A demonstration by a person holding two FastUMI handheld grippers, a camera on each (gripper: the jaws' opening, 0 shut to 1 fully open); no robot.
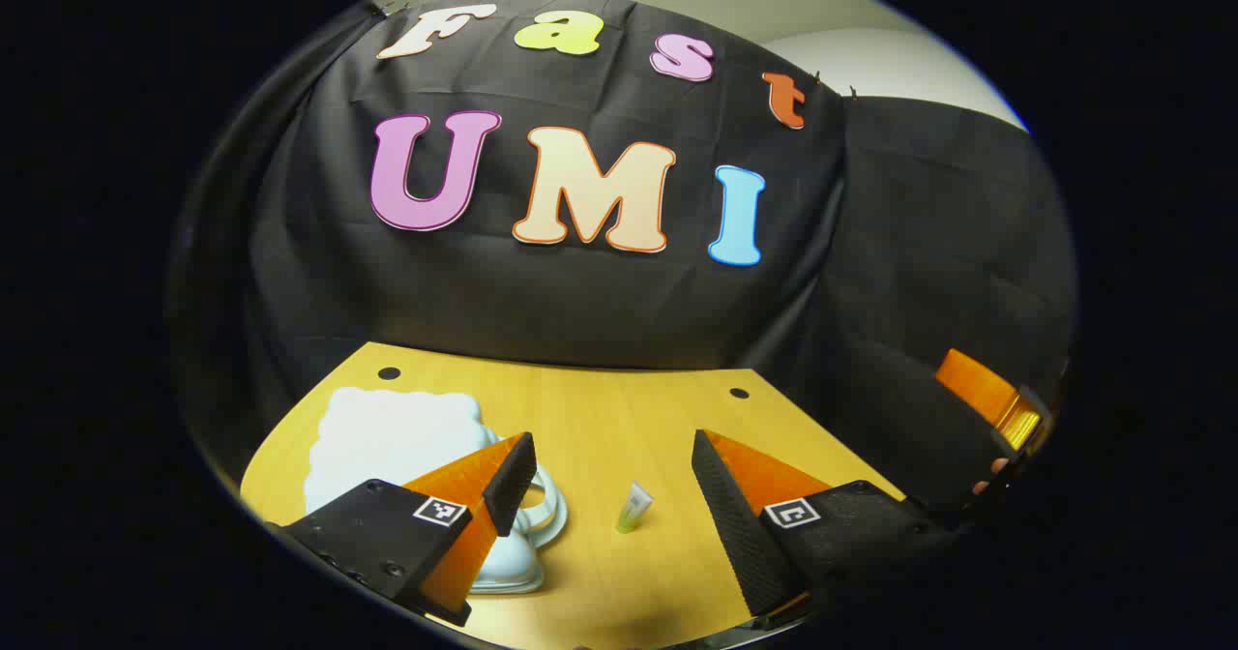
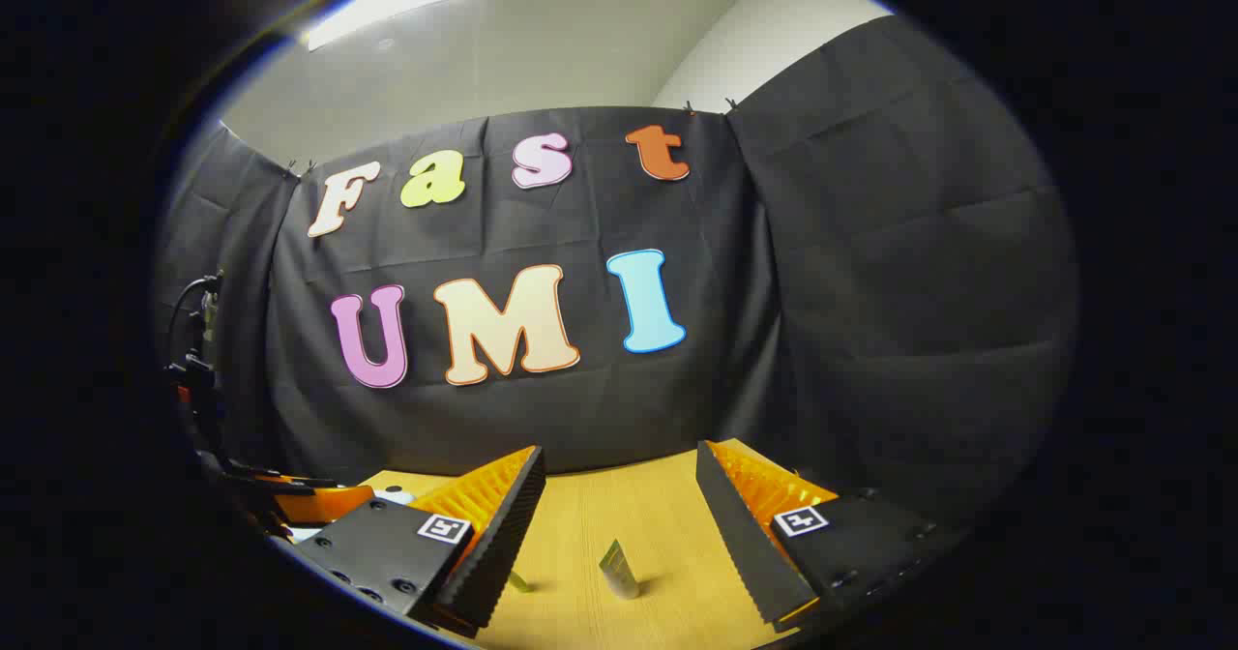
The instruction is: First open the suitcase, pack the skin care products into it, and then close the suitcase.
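Wooden table (image 1: pixel 619 418) | slim upright tube (image 1: pixel 633 508) | both grippers' jaws spread, empty

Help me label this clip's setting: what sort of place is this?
Probably a staged recording booth, not a home. Black cloth hangs as the backdrop behind a bare wooden table, which holds just a white suitcase and a small tube, with a plain wall above.

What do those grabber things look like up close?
Each one has two wedge-shaped fingers with ribbed inner faces, fixed to flat black blocks. Every block carries a little square black-and-white marker and some small screws. See the left gripper and the right gripper. The far-off left gripper in the right gripper view has dark cables above it.
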